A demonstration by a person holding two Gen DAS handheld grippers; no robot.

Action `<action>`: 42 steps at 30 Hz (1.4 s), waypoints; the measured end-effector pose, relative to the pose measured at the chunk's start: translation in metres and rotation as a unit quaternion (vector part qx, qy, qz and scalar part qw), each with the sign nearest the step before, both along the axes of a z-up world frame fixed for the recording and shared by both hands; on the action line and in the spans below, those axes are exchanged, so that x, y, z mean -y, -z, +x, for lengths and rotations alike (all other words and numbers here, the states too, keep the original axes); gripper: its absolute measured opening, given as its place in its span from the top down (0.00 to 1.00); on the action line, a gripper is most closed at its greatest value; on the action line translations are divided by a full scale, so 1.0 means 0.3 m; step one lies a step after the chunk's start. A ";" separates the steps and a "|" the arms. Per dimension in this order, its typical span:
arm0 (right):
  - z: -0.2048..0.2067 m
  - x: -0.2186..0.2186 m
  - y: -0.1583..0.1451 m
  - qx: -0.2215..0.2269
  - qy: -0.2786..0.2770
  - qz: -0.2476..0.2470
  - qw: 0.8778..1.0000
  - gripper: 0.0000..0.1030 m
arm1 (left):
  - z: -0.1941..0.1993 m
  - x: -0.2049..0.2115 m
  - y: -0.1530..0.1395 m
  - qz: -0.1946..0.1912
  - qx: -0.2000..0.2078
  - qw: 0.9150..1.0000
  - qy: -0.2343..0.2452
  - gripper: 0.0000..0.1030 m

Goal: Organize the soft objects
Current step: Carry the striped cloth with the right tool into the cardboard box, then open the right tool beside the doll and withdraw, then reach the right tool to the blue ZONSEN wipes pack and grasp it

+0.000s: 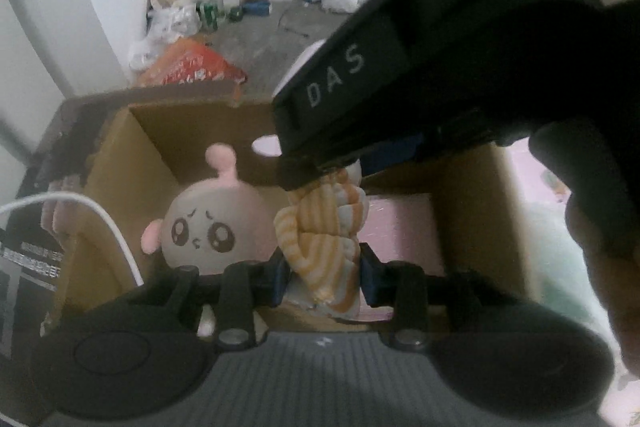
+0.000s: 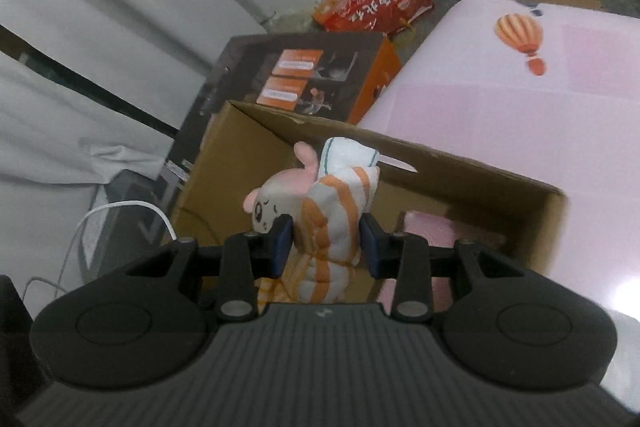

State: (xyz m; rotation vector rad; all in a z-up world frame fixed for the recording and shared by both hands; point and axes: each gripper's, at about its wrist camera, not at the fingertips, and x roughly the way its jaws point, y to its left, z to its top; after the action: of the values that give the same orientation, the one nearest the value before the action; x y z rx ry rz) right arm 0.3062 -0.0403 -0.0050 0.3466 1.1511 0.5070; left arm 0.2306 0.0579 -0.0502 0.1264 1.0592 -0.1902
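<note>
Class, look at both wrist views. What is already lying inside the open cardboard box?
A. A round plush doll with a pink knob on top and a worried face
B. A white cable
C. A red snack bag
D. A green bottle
A: the plush doll lies inside the cardboard box, behind the striped cloth clamped by both the left hand-held gripper and the right hand-held gripper.

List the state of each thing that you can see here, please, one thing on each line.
Left gripper: shut on the striped towel.
Right gripper: shut on the same towel.
Striped towel: bunched up, held over the box.
Cardboard box: open at the top.
Plush toy: lying inside the box.
Orange bag: crumpled on the floor.
</note>
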 end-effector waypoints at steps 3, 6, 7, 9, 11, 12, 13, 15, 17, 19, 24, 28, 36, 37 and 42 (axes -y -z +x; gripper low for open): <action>0.045 -0.050 0.080 -0.010 -0.003 -0.015 1.000 0.64 | 0.020 -0.018 0.065 0.002 -0.020 1.000 0.004 0.65; 0.076 -0.074 0.153 -0.024 0.001 -0.028 0.999 0.62 | 0.034 -0.017 0.119 0.011 -0.036 0.999 0.010 0.64; 0.082 -0.080 0.171 -0.026 0.002 -0.033 0.999 0.59 | 0.040 -0.018 0.135 0.011 -0.042 0.999 0.011 0.63; 0.090 -0.083 0.194 -0.029 0.006 -0.040 0.999 0.56 | 0.040 -0.013 0.143 0.006 -0.047 0.999 0.015 0.63; 0.094 -0.079 0.196 -0.027 0.009 -0.042 0.999 0.49 | 0.033 -0.001 0.139 0.013 -0.042 0.999 0.020 0.59; 0.097 -0.078 0.192 -0.023 0.011 -0.042 0.999 0.47 | 0.024 0.005 0.134 0.015 -0.039 0.999 0.023 0.55; 0.100 -0.072 0.184 -0.018 0.013 -0.040 0.999 0.43 | 0.020 0.007 0.127 0.015 -0.037 0.999 0.023 0.52; 0.102 -0.056 0.165 -0.008 0.020 -0.031 0.999 0.41 | 0.009 0.011 0.112 0.014 -0.035 0.999 0.021 0.49; 0.108 -0.038 0.152 0.000 0.026 -0.020 0.999 0.39 | 0.006 0.010 0.097 0.010 -0.031 0.999 0.019 0.45; 0.108 -0.017 0.133 0.008 0.031 -0.005 0.999 0.38 | 0.013 0.007 0.090 0.012 -0.027 0.999 0.016 0.42; 0.090 0.038 0.090 0.023 0.045 0.022 0.998 0.38 | 0.018 0.004 0.086 0.017 -0.020 1.000 -0.001 0.42; 0.059 0.093 0.060 0.030 0.057 0.045 0.997 0.38 | 0.018 0.011 0.079 0.033 -0.017 0.999 -0.014 0.43; -0.046 0.224 -0.008 0.044 0.079 0.100 0.991 0.35 | -0.027 0.012 -0.021 0.029 -0.006 0.999 -0.033 0.28; -0.070 0.246 -0.018 0.046 0.086 0.111 0.989 0.30 | -0.037 0.010 -0.043 0.026 -0.004 0.999 -0.036 0.24; -0.229 0.386 -0.030 0.051 0.135 0.169 0.975 0.11 | -0.117 0.030 -0.155 0.005 0.002 0.999 -0.044 0.13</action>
State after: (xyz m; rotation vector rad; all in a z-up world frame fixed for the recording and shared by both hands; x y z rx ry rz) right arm 0.2377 -0.1562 0.0041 0.7525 0.8994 0.4733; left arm 0.1954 0.0488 -0.0037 0.0889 1.0588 -0.1059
